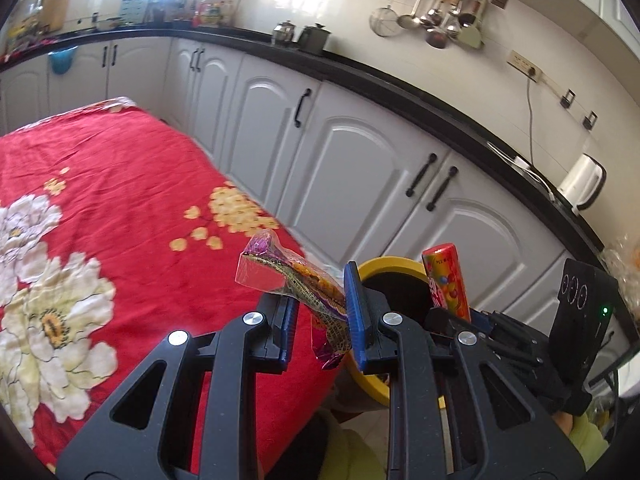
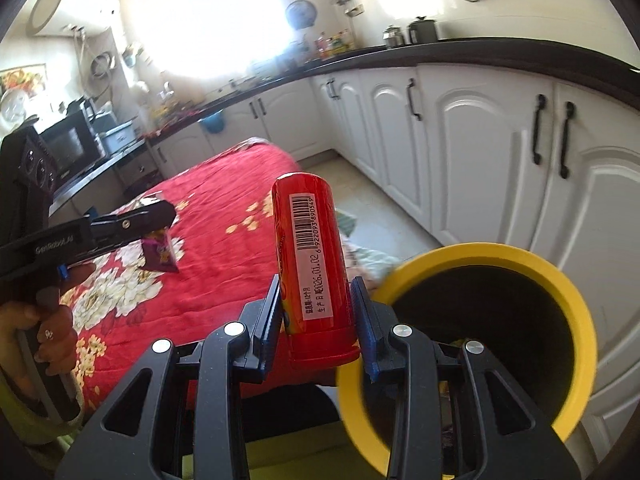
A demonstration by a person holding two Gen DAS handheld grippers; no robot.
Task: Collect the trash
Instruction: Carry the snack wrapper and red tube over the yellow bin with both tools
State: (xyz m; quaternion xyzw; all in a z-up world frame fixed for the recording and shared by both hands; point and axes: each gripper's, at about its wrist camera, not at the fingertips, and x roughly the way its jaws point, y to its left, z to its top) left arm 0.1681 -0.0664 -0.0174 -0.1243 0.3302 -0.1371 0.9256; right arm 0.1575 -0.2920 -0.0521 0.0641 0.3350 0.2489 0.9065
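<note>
My left gripper (image 1: 320, 312) is shut on a crinkled purple and orange snack wrapper (image 1: 296, 280), held above the table's right edge. My right gripper (image 2: 316, 312) is shut on a red cylindrical can (image 2: 312, 264) with a barcode label, held upright. The can also shows in the left wrist view (image 1: 448, 280). A yellow-rimmed bin (image 2: 520, 264) with a dark inside stands just right of the can and below it; it also shows in the left wrist view (image 1: 390, 266), behind my left fingers. In the right wrist view the left gripper (image 2: 160, 216) holds the wrapper (image 2: 160, 252) over the table.
The table carries a red floral cloth (image 1: 120, 184). White cabinets (image 1: 360, 168) with black handles run under a dark counter (image 1: 400, 84). A white kettle (image 1: 584, 184) stands on the counter. Paper scraps (image 2: 360, 248) lie on the floor beside the table.
</note>
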